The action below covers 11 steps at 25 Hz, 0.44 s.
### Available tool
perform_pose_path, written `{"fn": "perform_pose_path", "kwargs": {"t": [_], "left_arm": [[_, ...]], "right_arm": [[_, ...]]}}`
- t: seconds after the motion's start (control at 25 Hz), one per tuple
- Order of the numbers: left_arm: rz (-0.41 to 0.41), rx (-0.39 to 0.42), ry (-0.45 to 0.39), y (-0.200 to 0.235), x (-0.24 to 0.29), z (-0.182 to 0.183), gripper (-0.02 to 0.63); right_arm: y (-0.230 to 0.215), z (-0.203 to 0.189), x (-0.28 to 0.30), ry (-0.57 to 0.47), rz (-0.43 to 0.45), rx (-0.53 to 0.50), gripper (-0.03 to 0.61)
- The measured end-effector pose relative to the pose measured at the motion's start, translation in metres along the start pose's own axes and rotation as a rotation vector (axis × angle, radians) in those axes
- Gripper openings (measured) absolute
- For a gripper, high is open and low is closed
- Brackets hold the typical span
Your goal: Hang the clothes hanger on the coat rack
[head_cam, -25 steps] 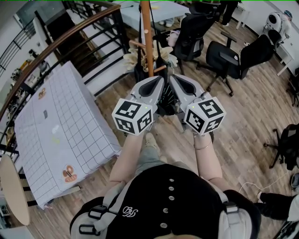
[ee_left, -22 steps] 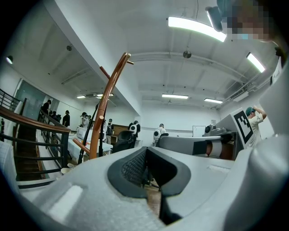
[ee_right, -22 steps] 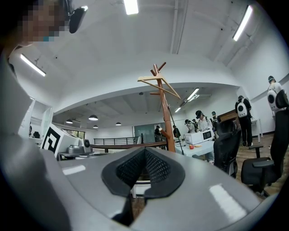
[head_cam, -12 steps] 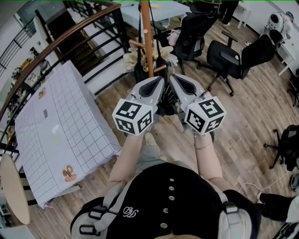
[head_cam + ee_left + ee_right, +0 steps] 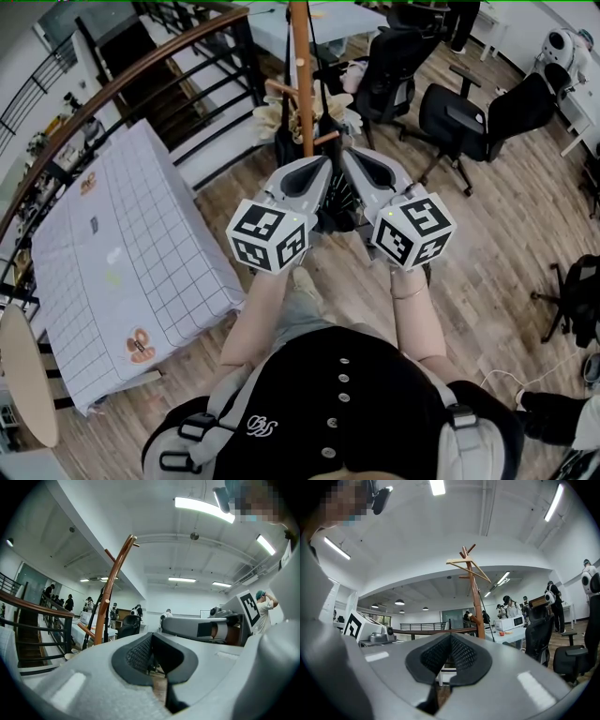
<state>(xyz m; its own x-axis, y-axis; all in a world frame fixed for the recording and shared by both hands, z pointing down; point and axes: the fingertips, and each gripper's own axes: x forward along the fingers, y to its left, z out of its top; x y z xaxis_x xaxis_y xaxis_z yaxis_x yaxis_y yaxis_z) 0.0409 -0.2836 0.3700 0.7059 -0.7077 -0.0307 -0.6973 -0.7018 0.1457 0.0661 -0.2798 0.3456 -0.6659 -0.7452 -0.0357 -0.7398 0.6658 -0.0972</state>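
Nearest, the left claw (image 5: 151, 634) and right claw (image 5: 450, 635) are both closed on nothing, level and side by side. Beyond stands the coat rack (image 5: 302, 75). Only the right gripper view shows a pale clothes hanger (image 5: 468, 567) – seemingly atop its pegs – so backing away gently seems wise.

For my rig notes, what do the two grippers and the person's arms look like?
Both the left gripper and the right gripper are light-grey shells tapering forward, lined inside with dark mesh pads. Each carries a white cube printed with black square markers. No cables show. The forearms are unsleeved; the person wears a black buttoned top and grey shoulder straps.
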Motion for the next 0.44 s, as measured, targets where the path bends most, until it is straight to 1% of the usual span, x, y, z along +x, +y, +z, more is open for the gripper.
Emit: {"fn": "perform_pose_path", "kwargs": {"t": [0.44], "left_arm": [[0.004, -0.009, -0.007, -0.0002, -0.0063, -0.0019, -0.002]], "right_arm": [[0.0026, -0.0014, -0.0014, -0.003, 0.005, -0.002, -0.002]]}}
